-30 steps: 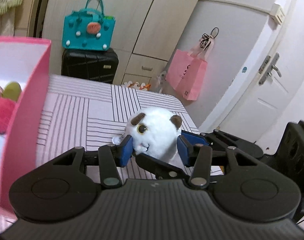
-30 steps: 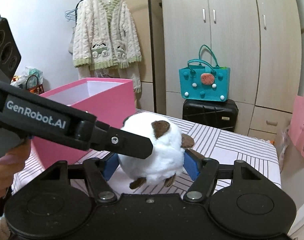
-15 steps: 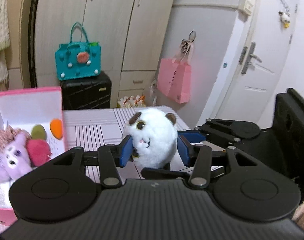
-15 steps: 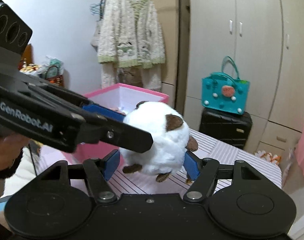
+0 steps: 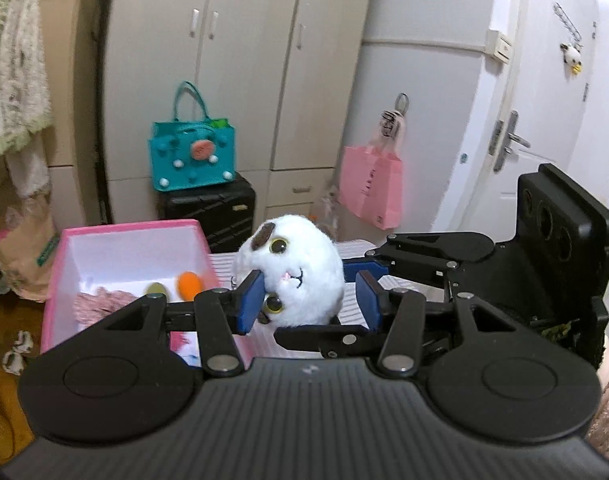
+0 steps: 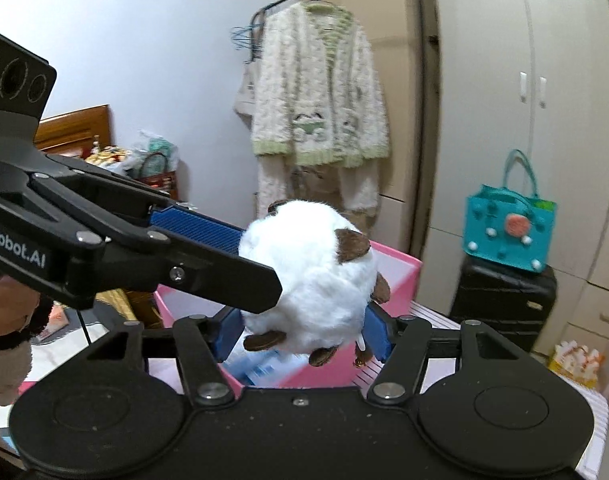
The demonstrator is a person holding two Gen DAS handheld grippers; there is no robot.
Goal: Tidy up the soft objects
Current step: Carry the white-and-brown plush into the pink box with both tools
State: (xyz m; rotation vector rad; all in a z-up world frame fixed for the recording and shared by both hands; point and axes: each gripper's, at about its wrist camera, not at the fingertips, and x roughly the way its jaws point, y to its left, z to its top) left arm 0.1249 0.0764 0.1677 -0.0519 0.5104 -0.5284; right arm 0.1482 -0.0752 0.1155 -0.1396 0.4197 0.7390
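Tongs first: my left gripper (image 5: 309, 300) has its blue pads on either side of the white plush hamster (image 5: 300, 276). The left pad presses the toy's face beside one eye, while the other pad stands off the fur with a gap showing, so from this view I cannot tell whether it grips. My right gripper (image 6: 302, 330) comes at the same toy from the other side, and its jaws have just been closing with the hamster's round white body (image 6: 312, 276) between them. Its pads sit close on both flanks, the brown feet dangling below, though I cannot tell whether both pads press in. Each gripper's fingers cross in front of the other's camera.

Just past the toy sits the pink box (image 5: 64, 256), open-topped with a white lining. Inside it lie a pink knitted thing, an orange ball (image 5: 189, 283) and a green ball (image 5: 155, 289). The box rests on a striped tablecloth (image 6: 432, 316), with the hamster held up above the cloth beside the box.

Farther back, a teal felt bag (image 5: 194, 156) stands on a black suitcase (image 5: 216, 210) before the wardrobe (image 5: 240, 60). A pink paper bag (image 5: 370, 186) hangs on the wall near the white door (image 5: 544, 100), and a fluffy cream cardigan (image 6: 316, 92) hangs from a rail.
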